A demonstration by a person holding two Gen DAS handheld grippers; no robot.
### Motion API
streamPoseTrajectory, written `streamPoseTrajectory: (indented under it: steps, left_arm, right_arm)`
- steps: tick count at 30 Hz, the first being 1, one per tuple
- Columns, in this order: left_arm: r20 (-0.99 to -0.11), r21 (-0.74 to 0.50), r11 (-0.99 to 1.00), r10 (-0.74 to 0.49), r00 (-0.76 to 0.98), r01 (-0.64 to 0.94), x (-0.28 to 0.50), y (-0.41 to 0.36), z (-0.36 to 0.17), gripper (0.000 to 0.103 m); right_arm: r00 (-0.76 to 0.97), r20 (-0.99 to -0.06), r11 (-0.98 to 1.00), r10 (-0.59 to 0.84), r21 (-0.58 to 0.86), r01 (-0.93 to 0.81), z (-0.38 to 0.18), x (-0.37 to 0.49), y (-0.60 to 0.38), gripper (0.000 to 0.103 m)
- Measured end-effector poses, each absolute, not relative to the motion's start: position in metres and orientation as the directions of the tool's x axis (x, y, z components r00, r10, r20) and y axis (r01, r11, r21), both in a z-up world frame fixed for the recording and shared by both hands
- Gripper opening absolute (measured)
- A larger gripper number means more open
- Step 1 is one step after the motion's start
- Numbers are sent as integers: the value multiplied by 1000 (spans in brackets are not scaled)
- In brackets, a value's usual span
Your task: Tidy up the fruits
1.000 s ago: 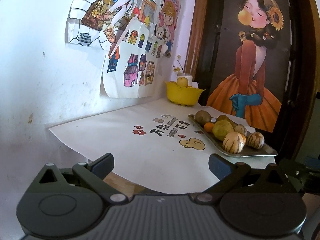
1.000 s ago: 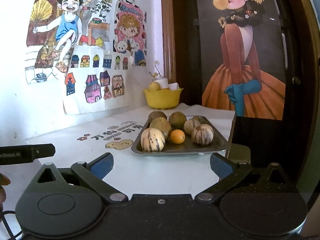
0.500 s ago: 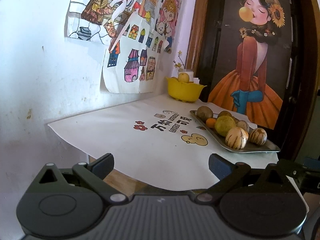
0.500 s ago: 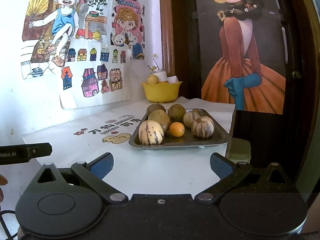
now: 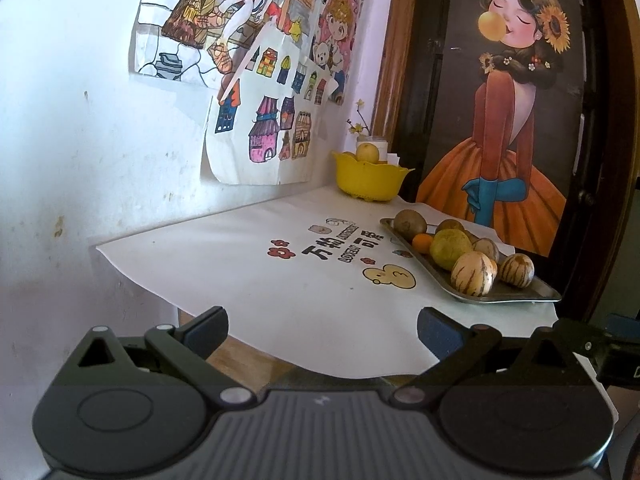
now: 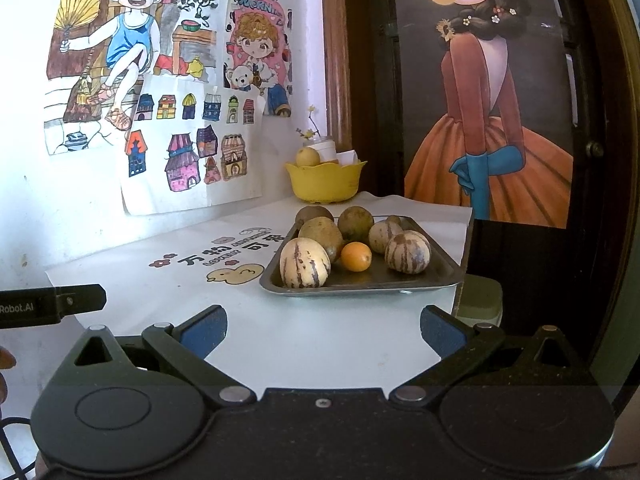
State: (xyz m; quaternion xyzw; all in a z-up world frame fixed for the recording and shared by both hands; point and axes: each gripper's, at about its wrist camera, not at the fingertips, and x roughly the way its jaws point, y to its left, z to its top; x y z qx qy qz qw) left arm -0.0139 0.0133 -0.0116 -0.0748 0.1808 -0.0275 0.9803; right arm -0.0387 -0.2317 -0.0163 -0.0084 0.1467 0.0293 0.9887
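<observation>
A metal tray holds several fruits: striped pale melons, a small orange and brown-green round fruits. A yellow bowl with a yellow fruit stands at the far corner. My left gripper is open and empty, over the table's near left edge. My right gripper is open and empty, just in front of the tray.
A white printed cloth covers the table. A wall with drawings is on the left. A dark door with a girl poster is behind. The left gripper's body shows at the right wrist view's left edge.
Both grippers have drawn slightly nearer to the table. The tray sits lower and larger in the right wrist view. The jaws stay open.
</observation>
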Motion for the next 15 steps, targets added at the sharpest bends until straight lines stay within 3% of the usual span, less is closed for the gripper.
streamPoseTrajectory:
  steps: [15]
  left_arm:
    - [-357,-167,986,-81,931,22,-16,15,-11,103]
  right_arm:
    - [954,-293,998,63,-10,-69,-16,-39,-229,102]
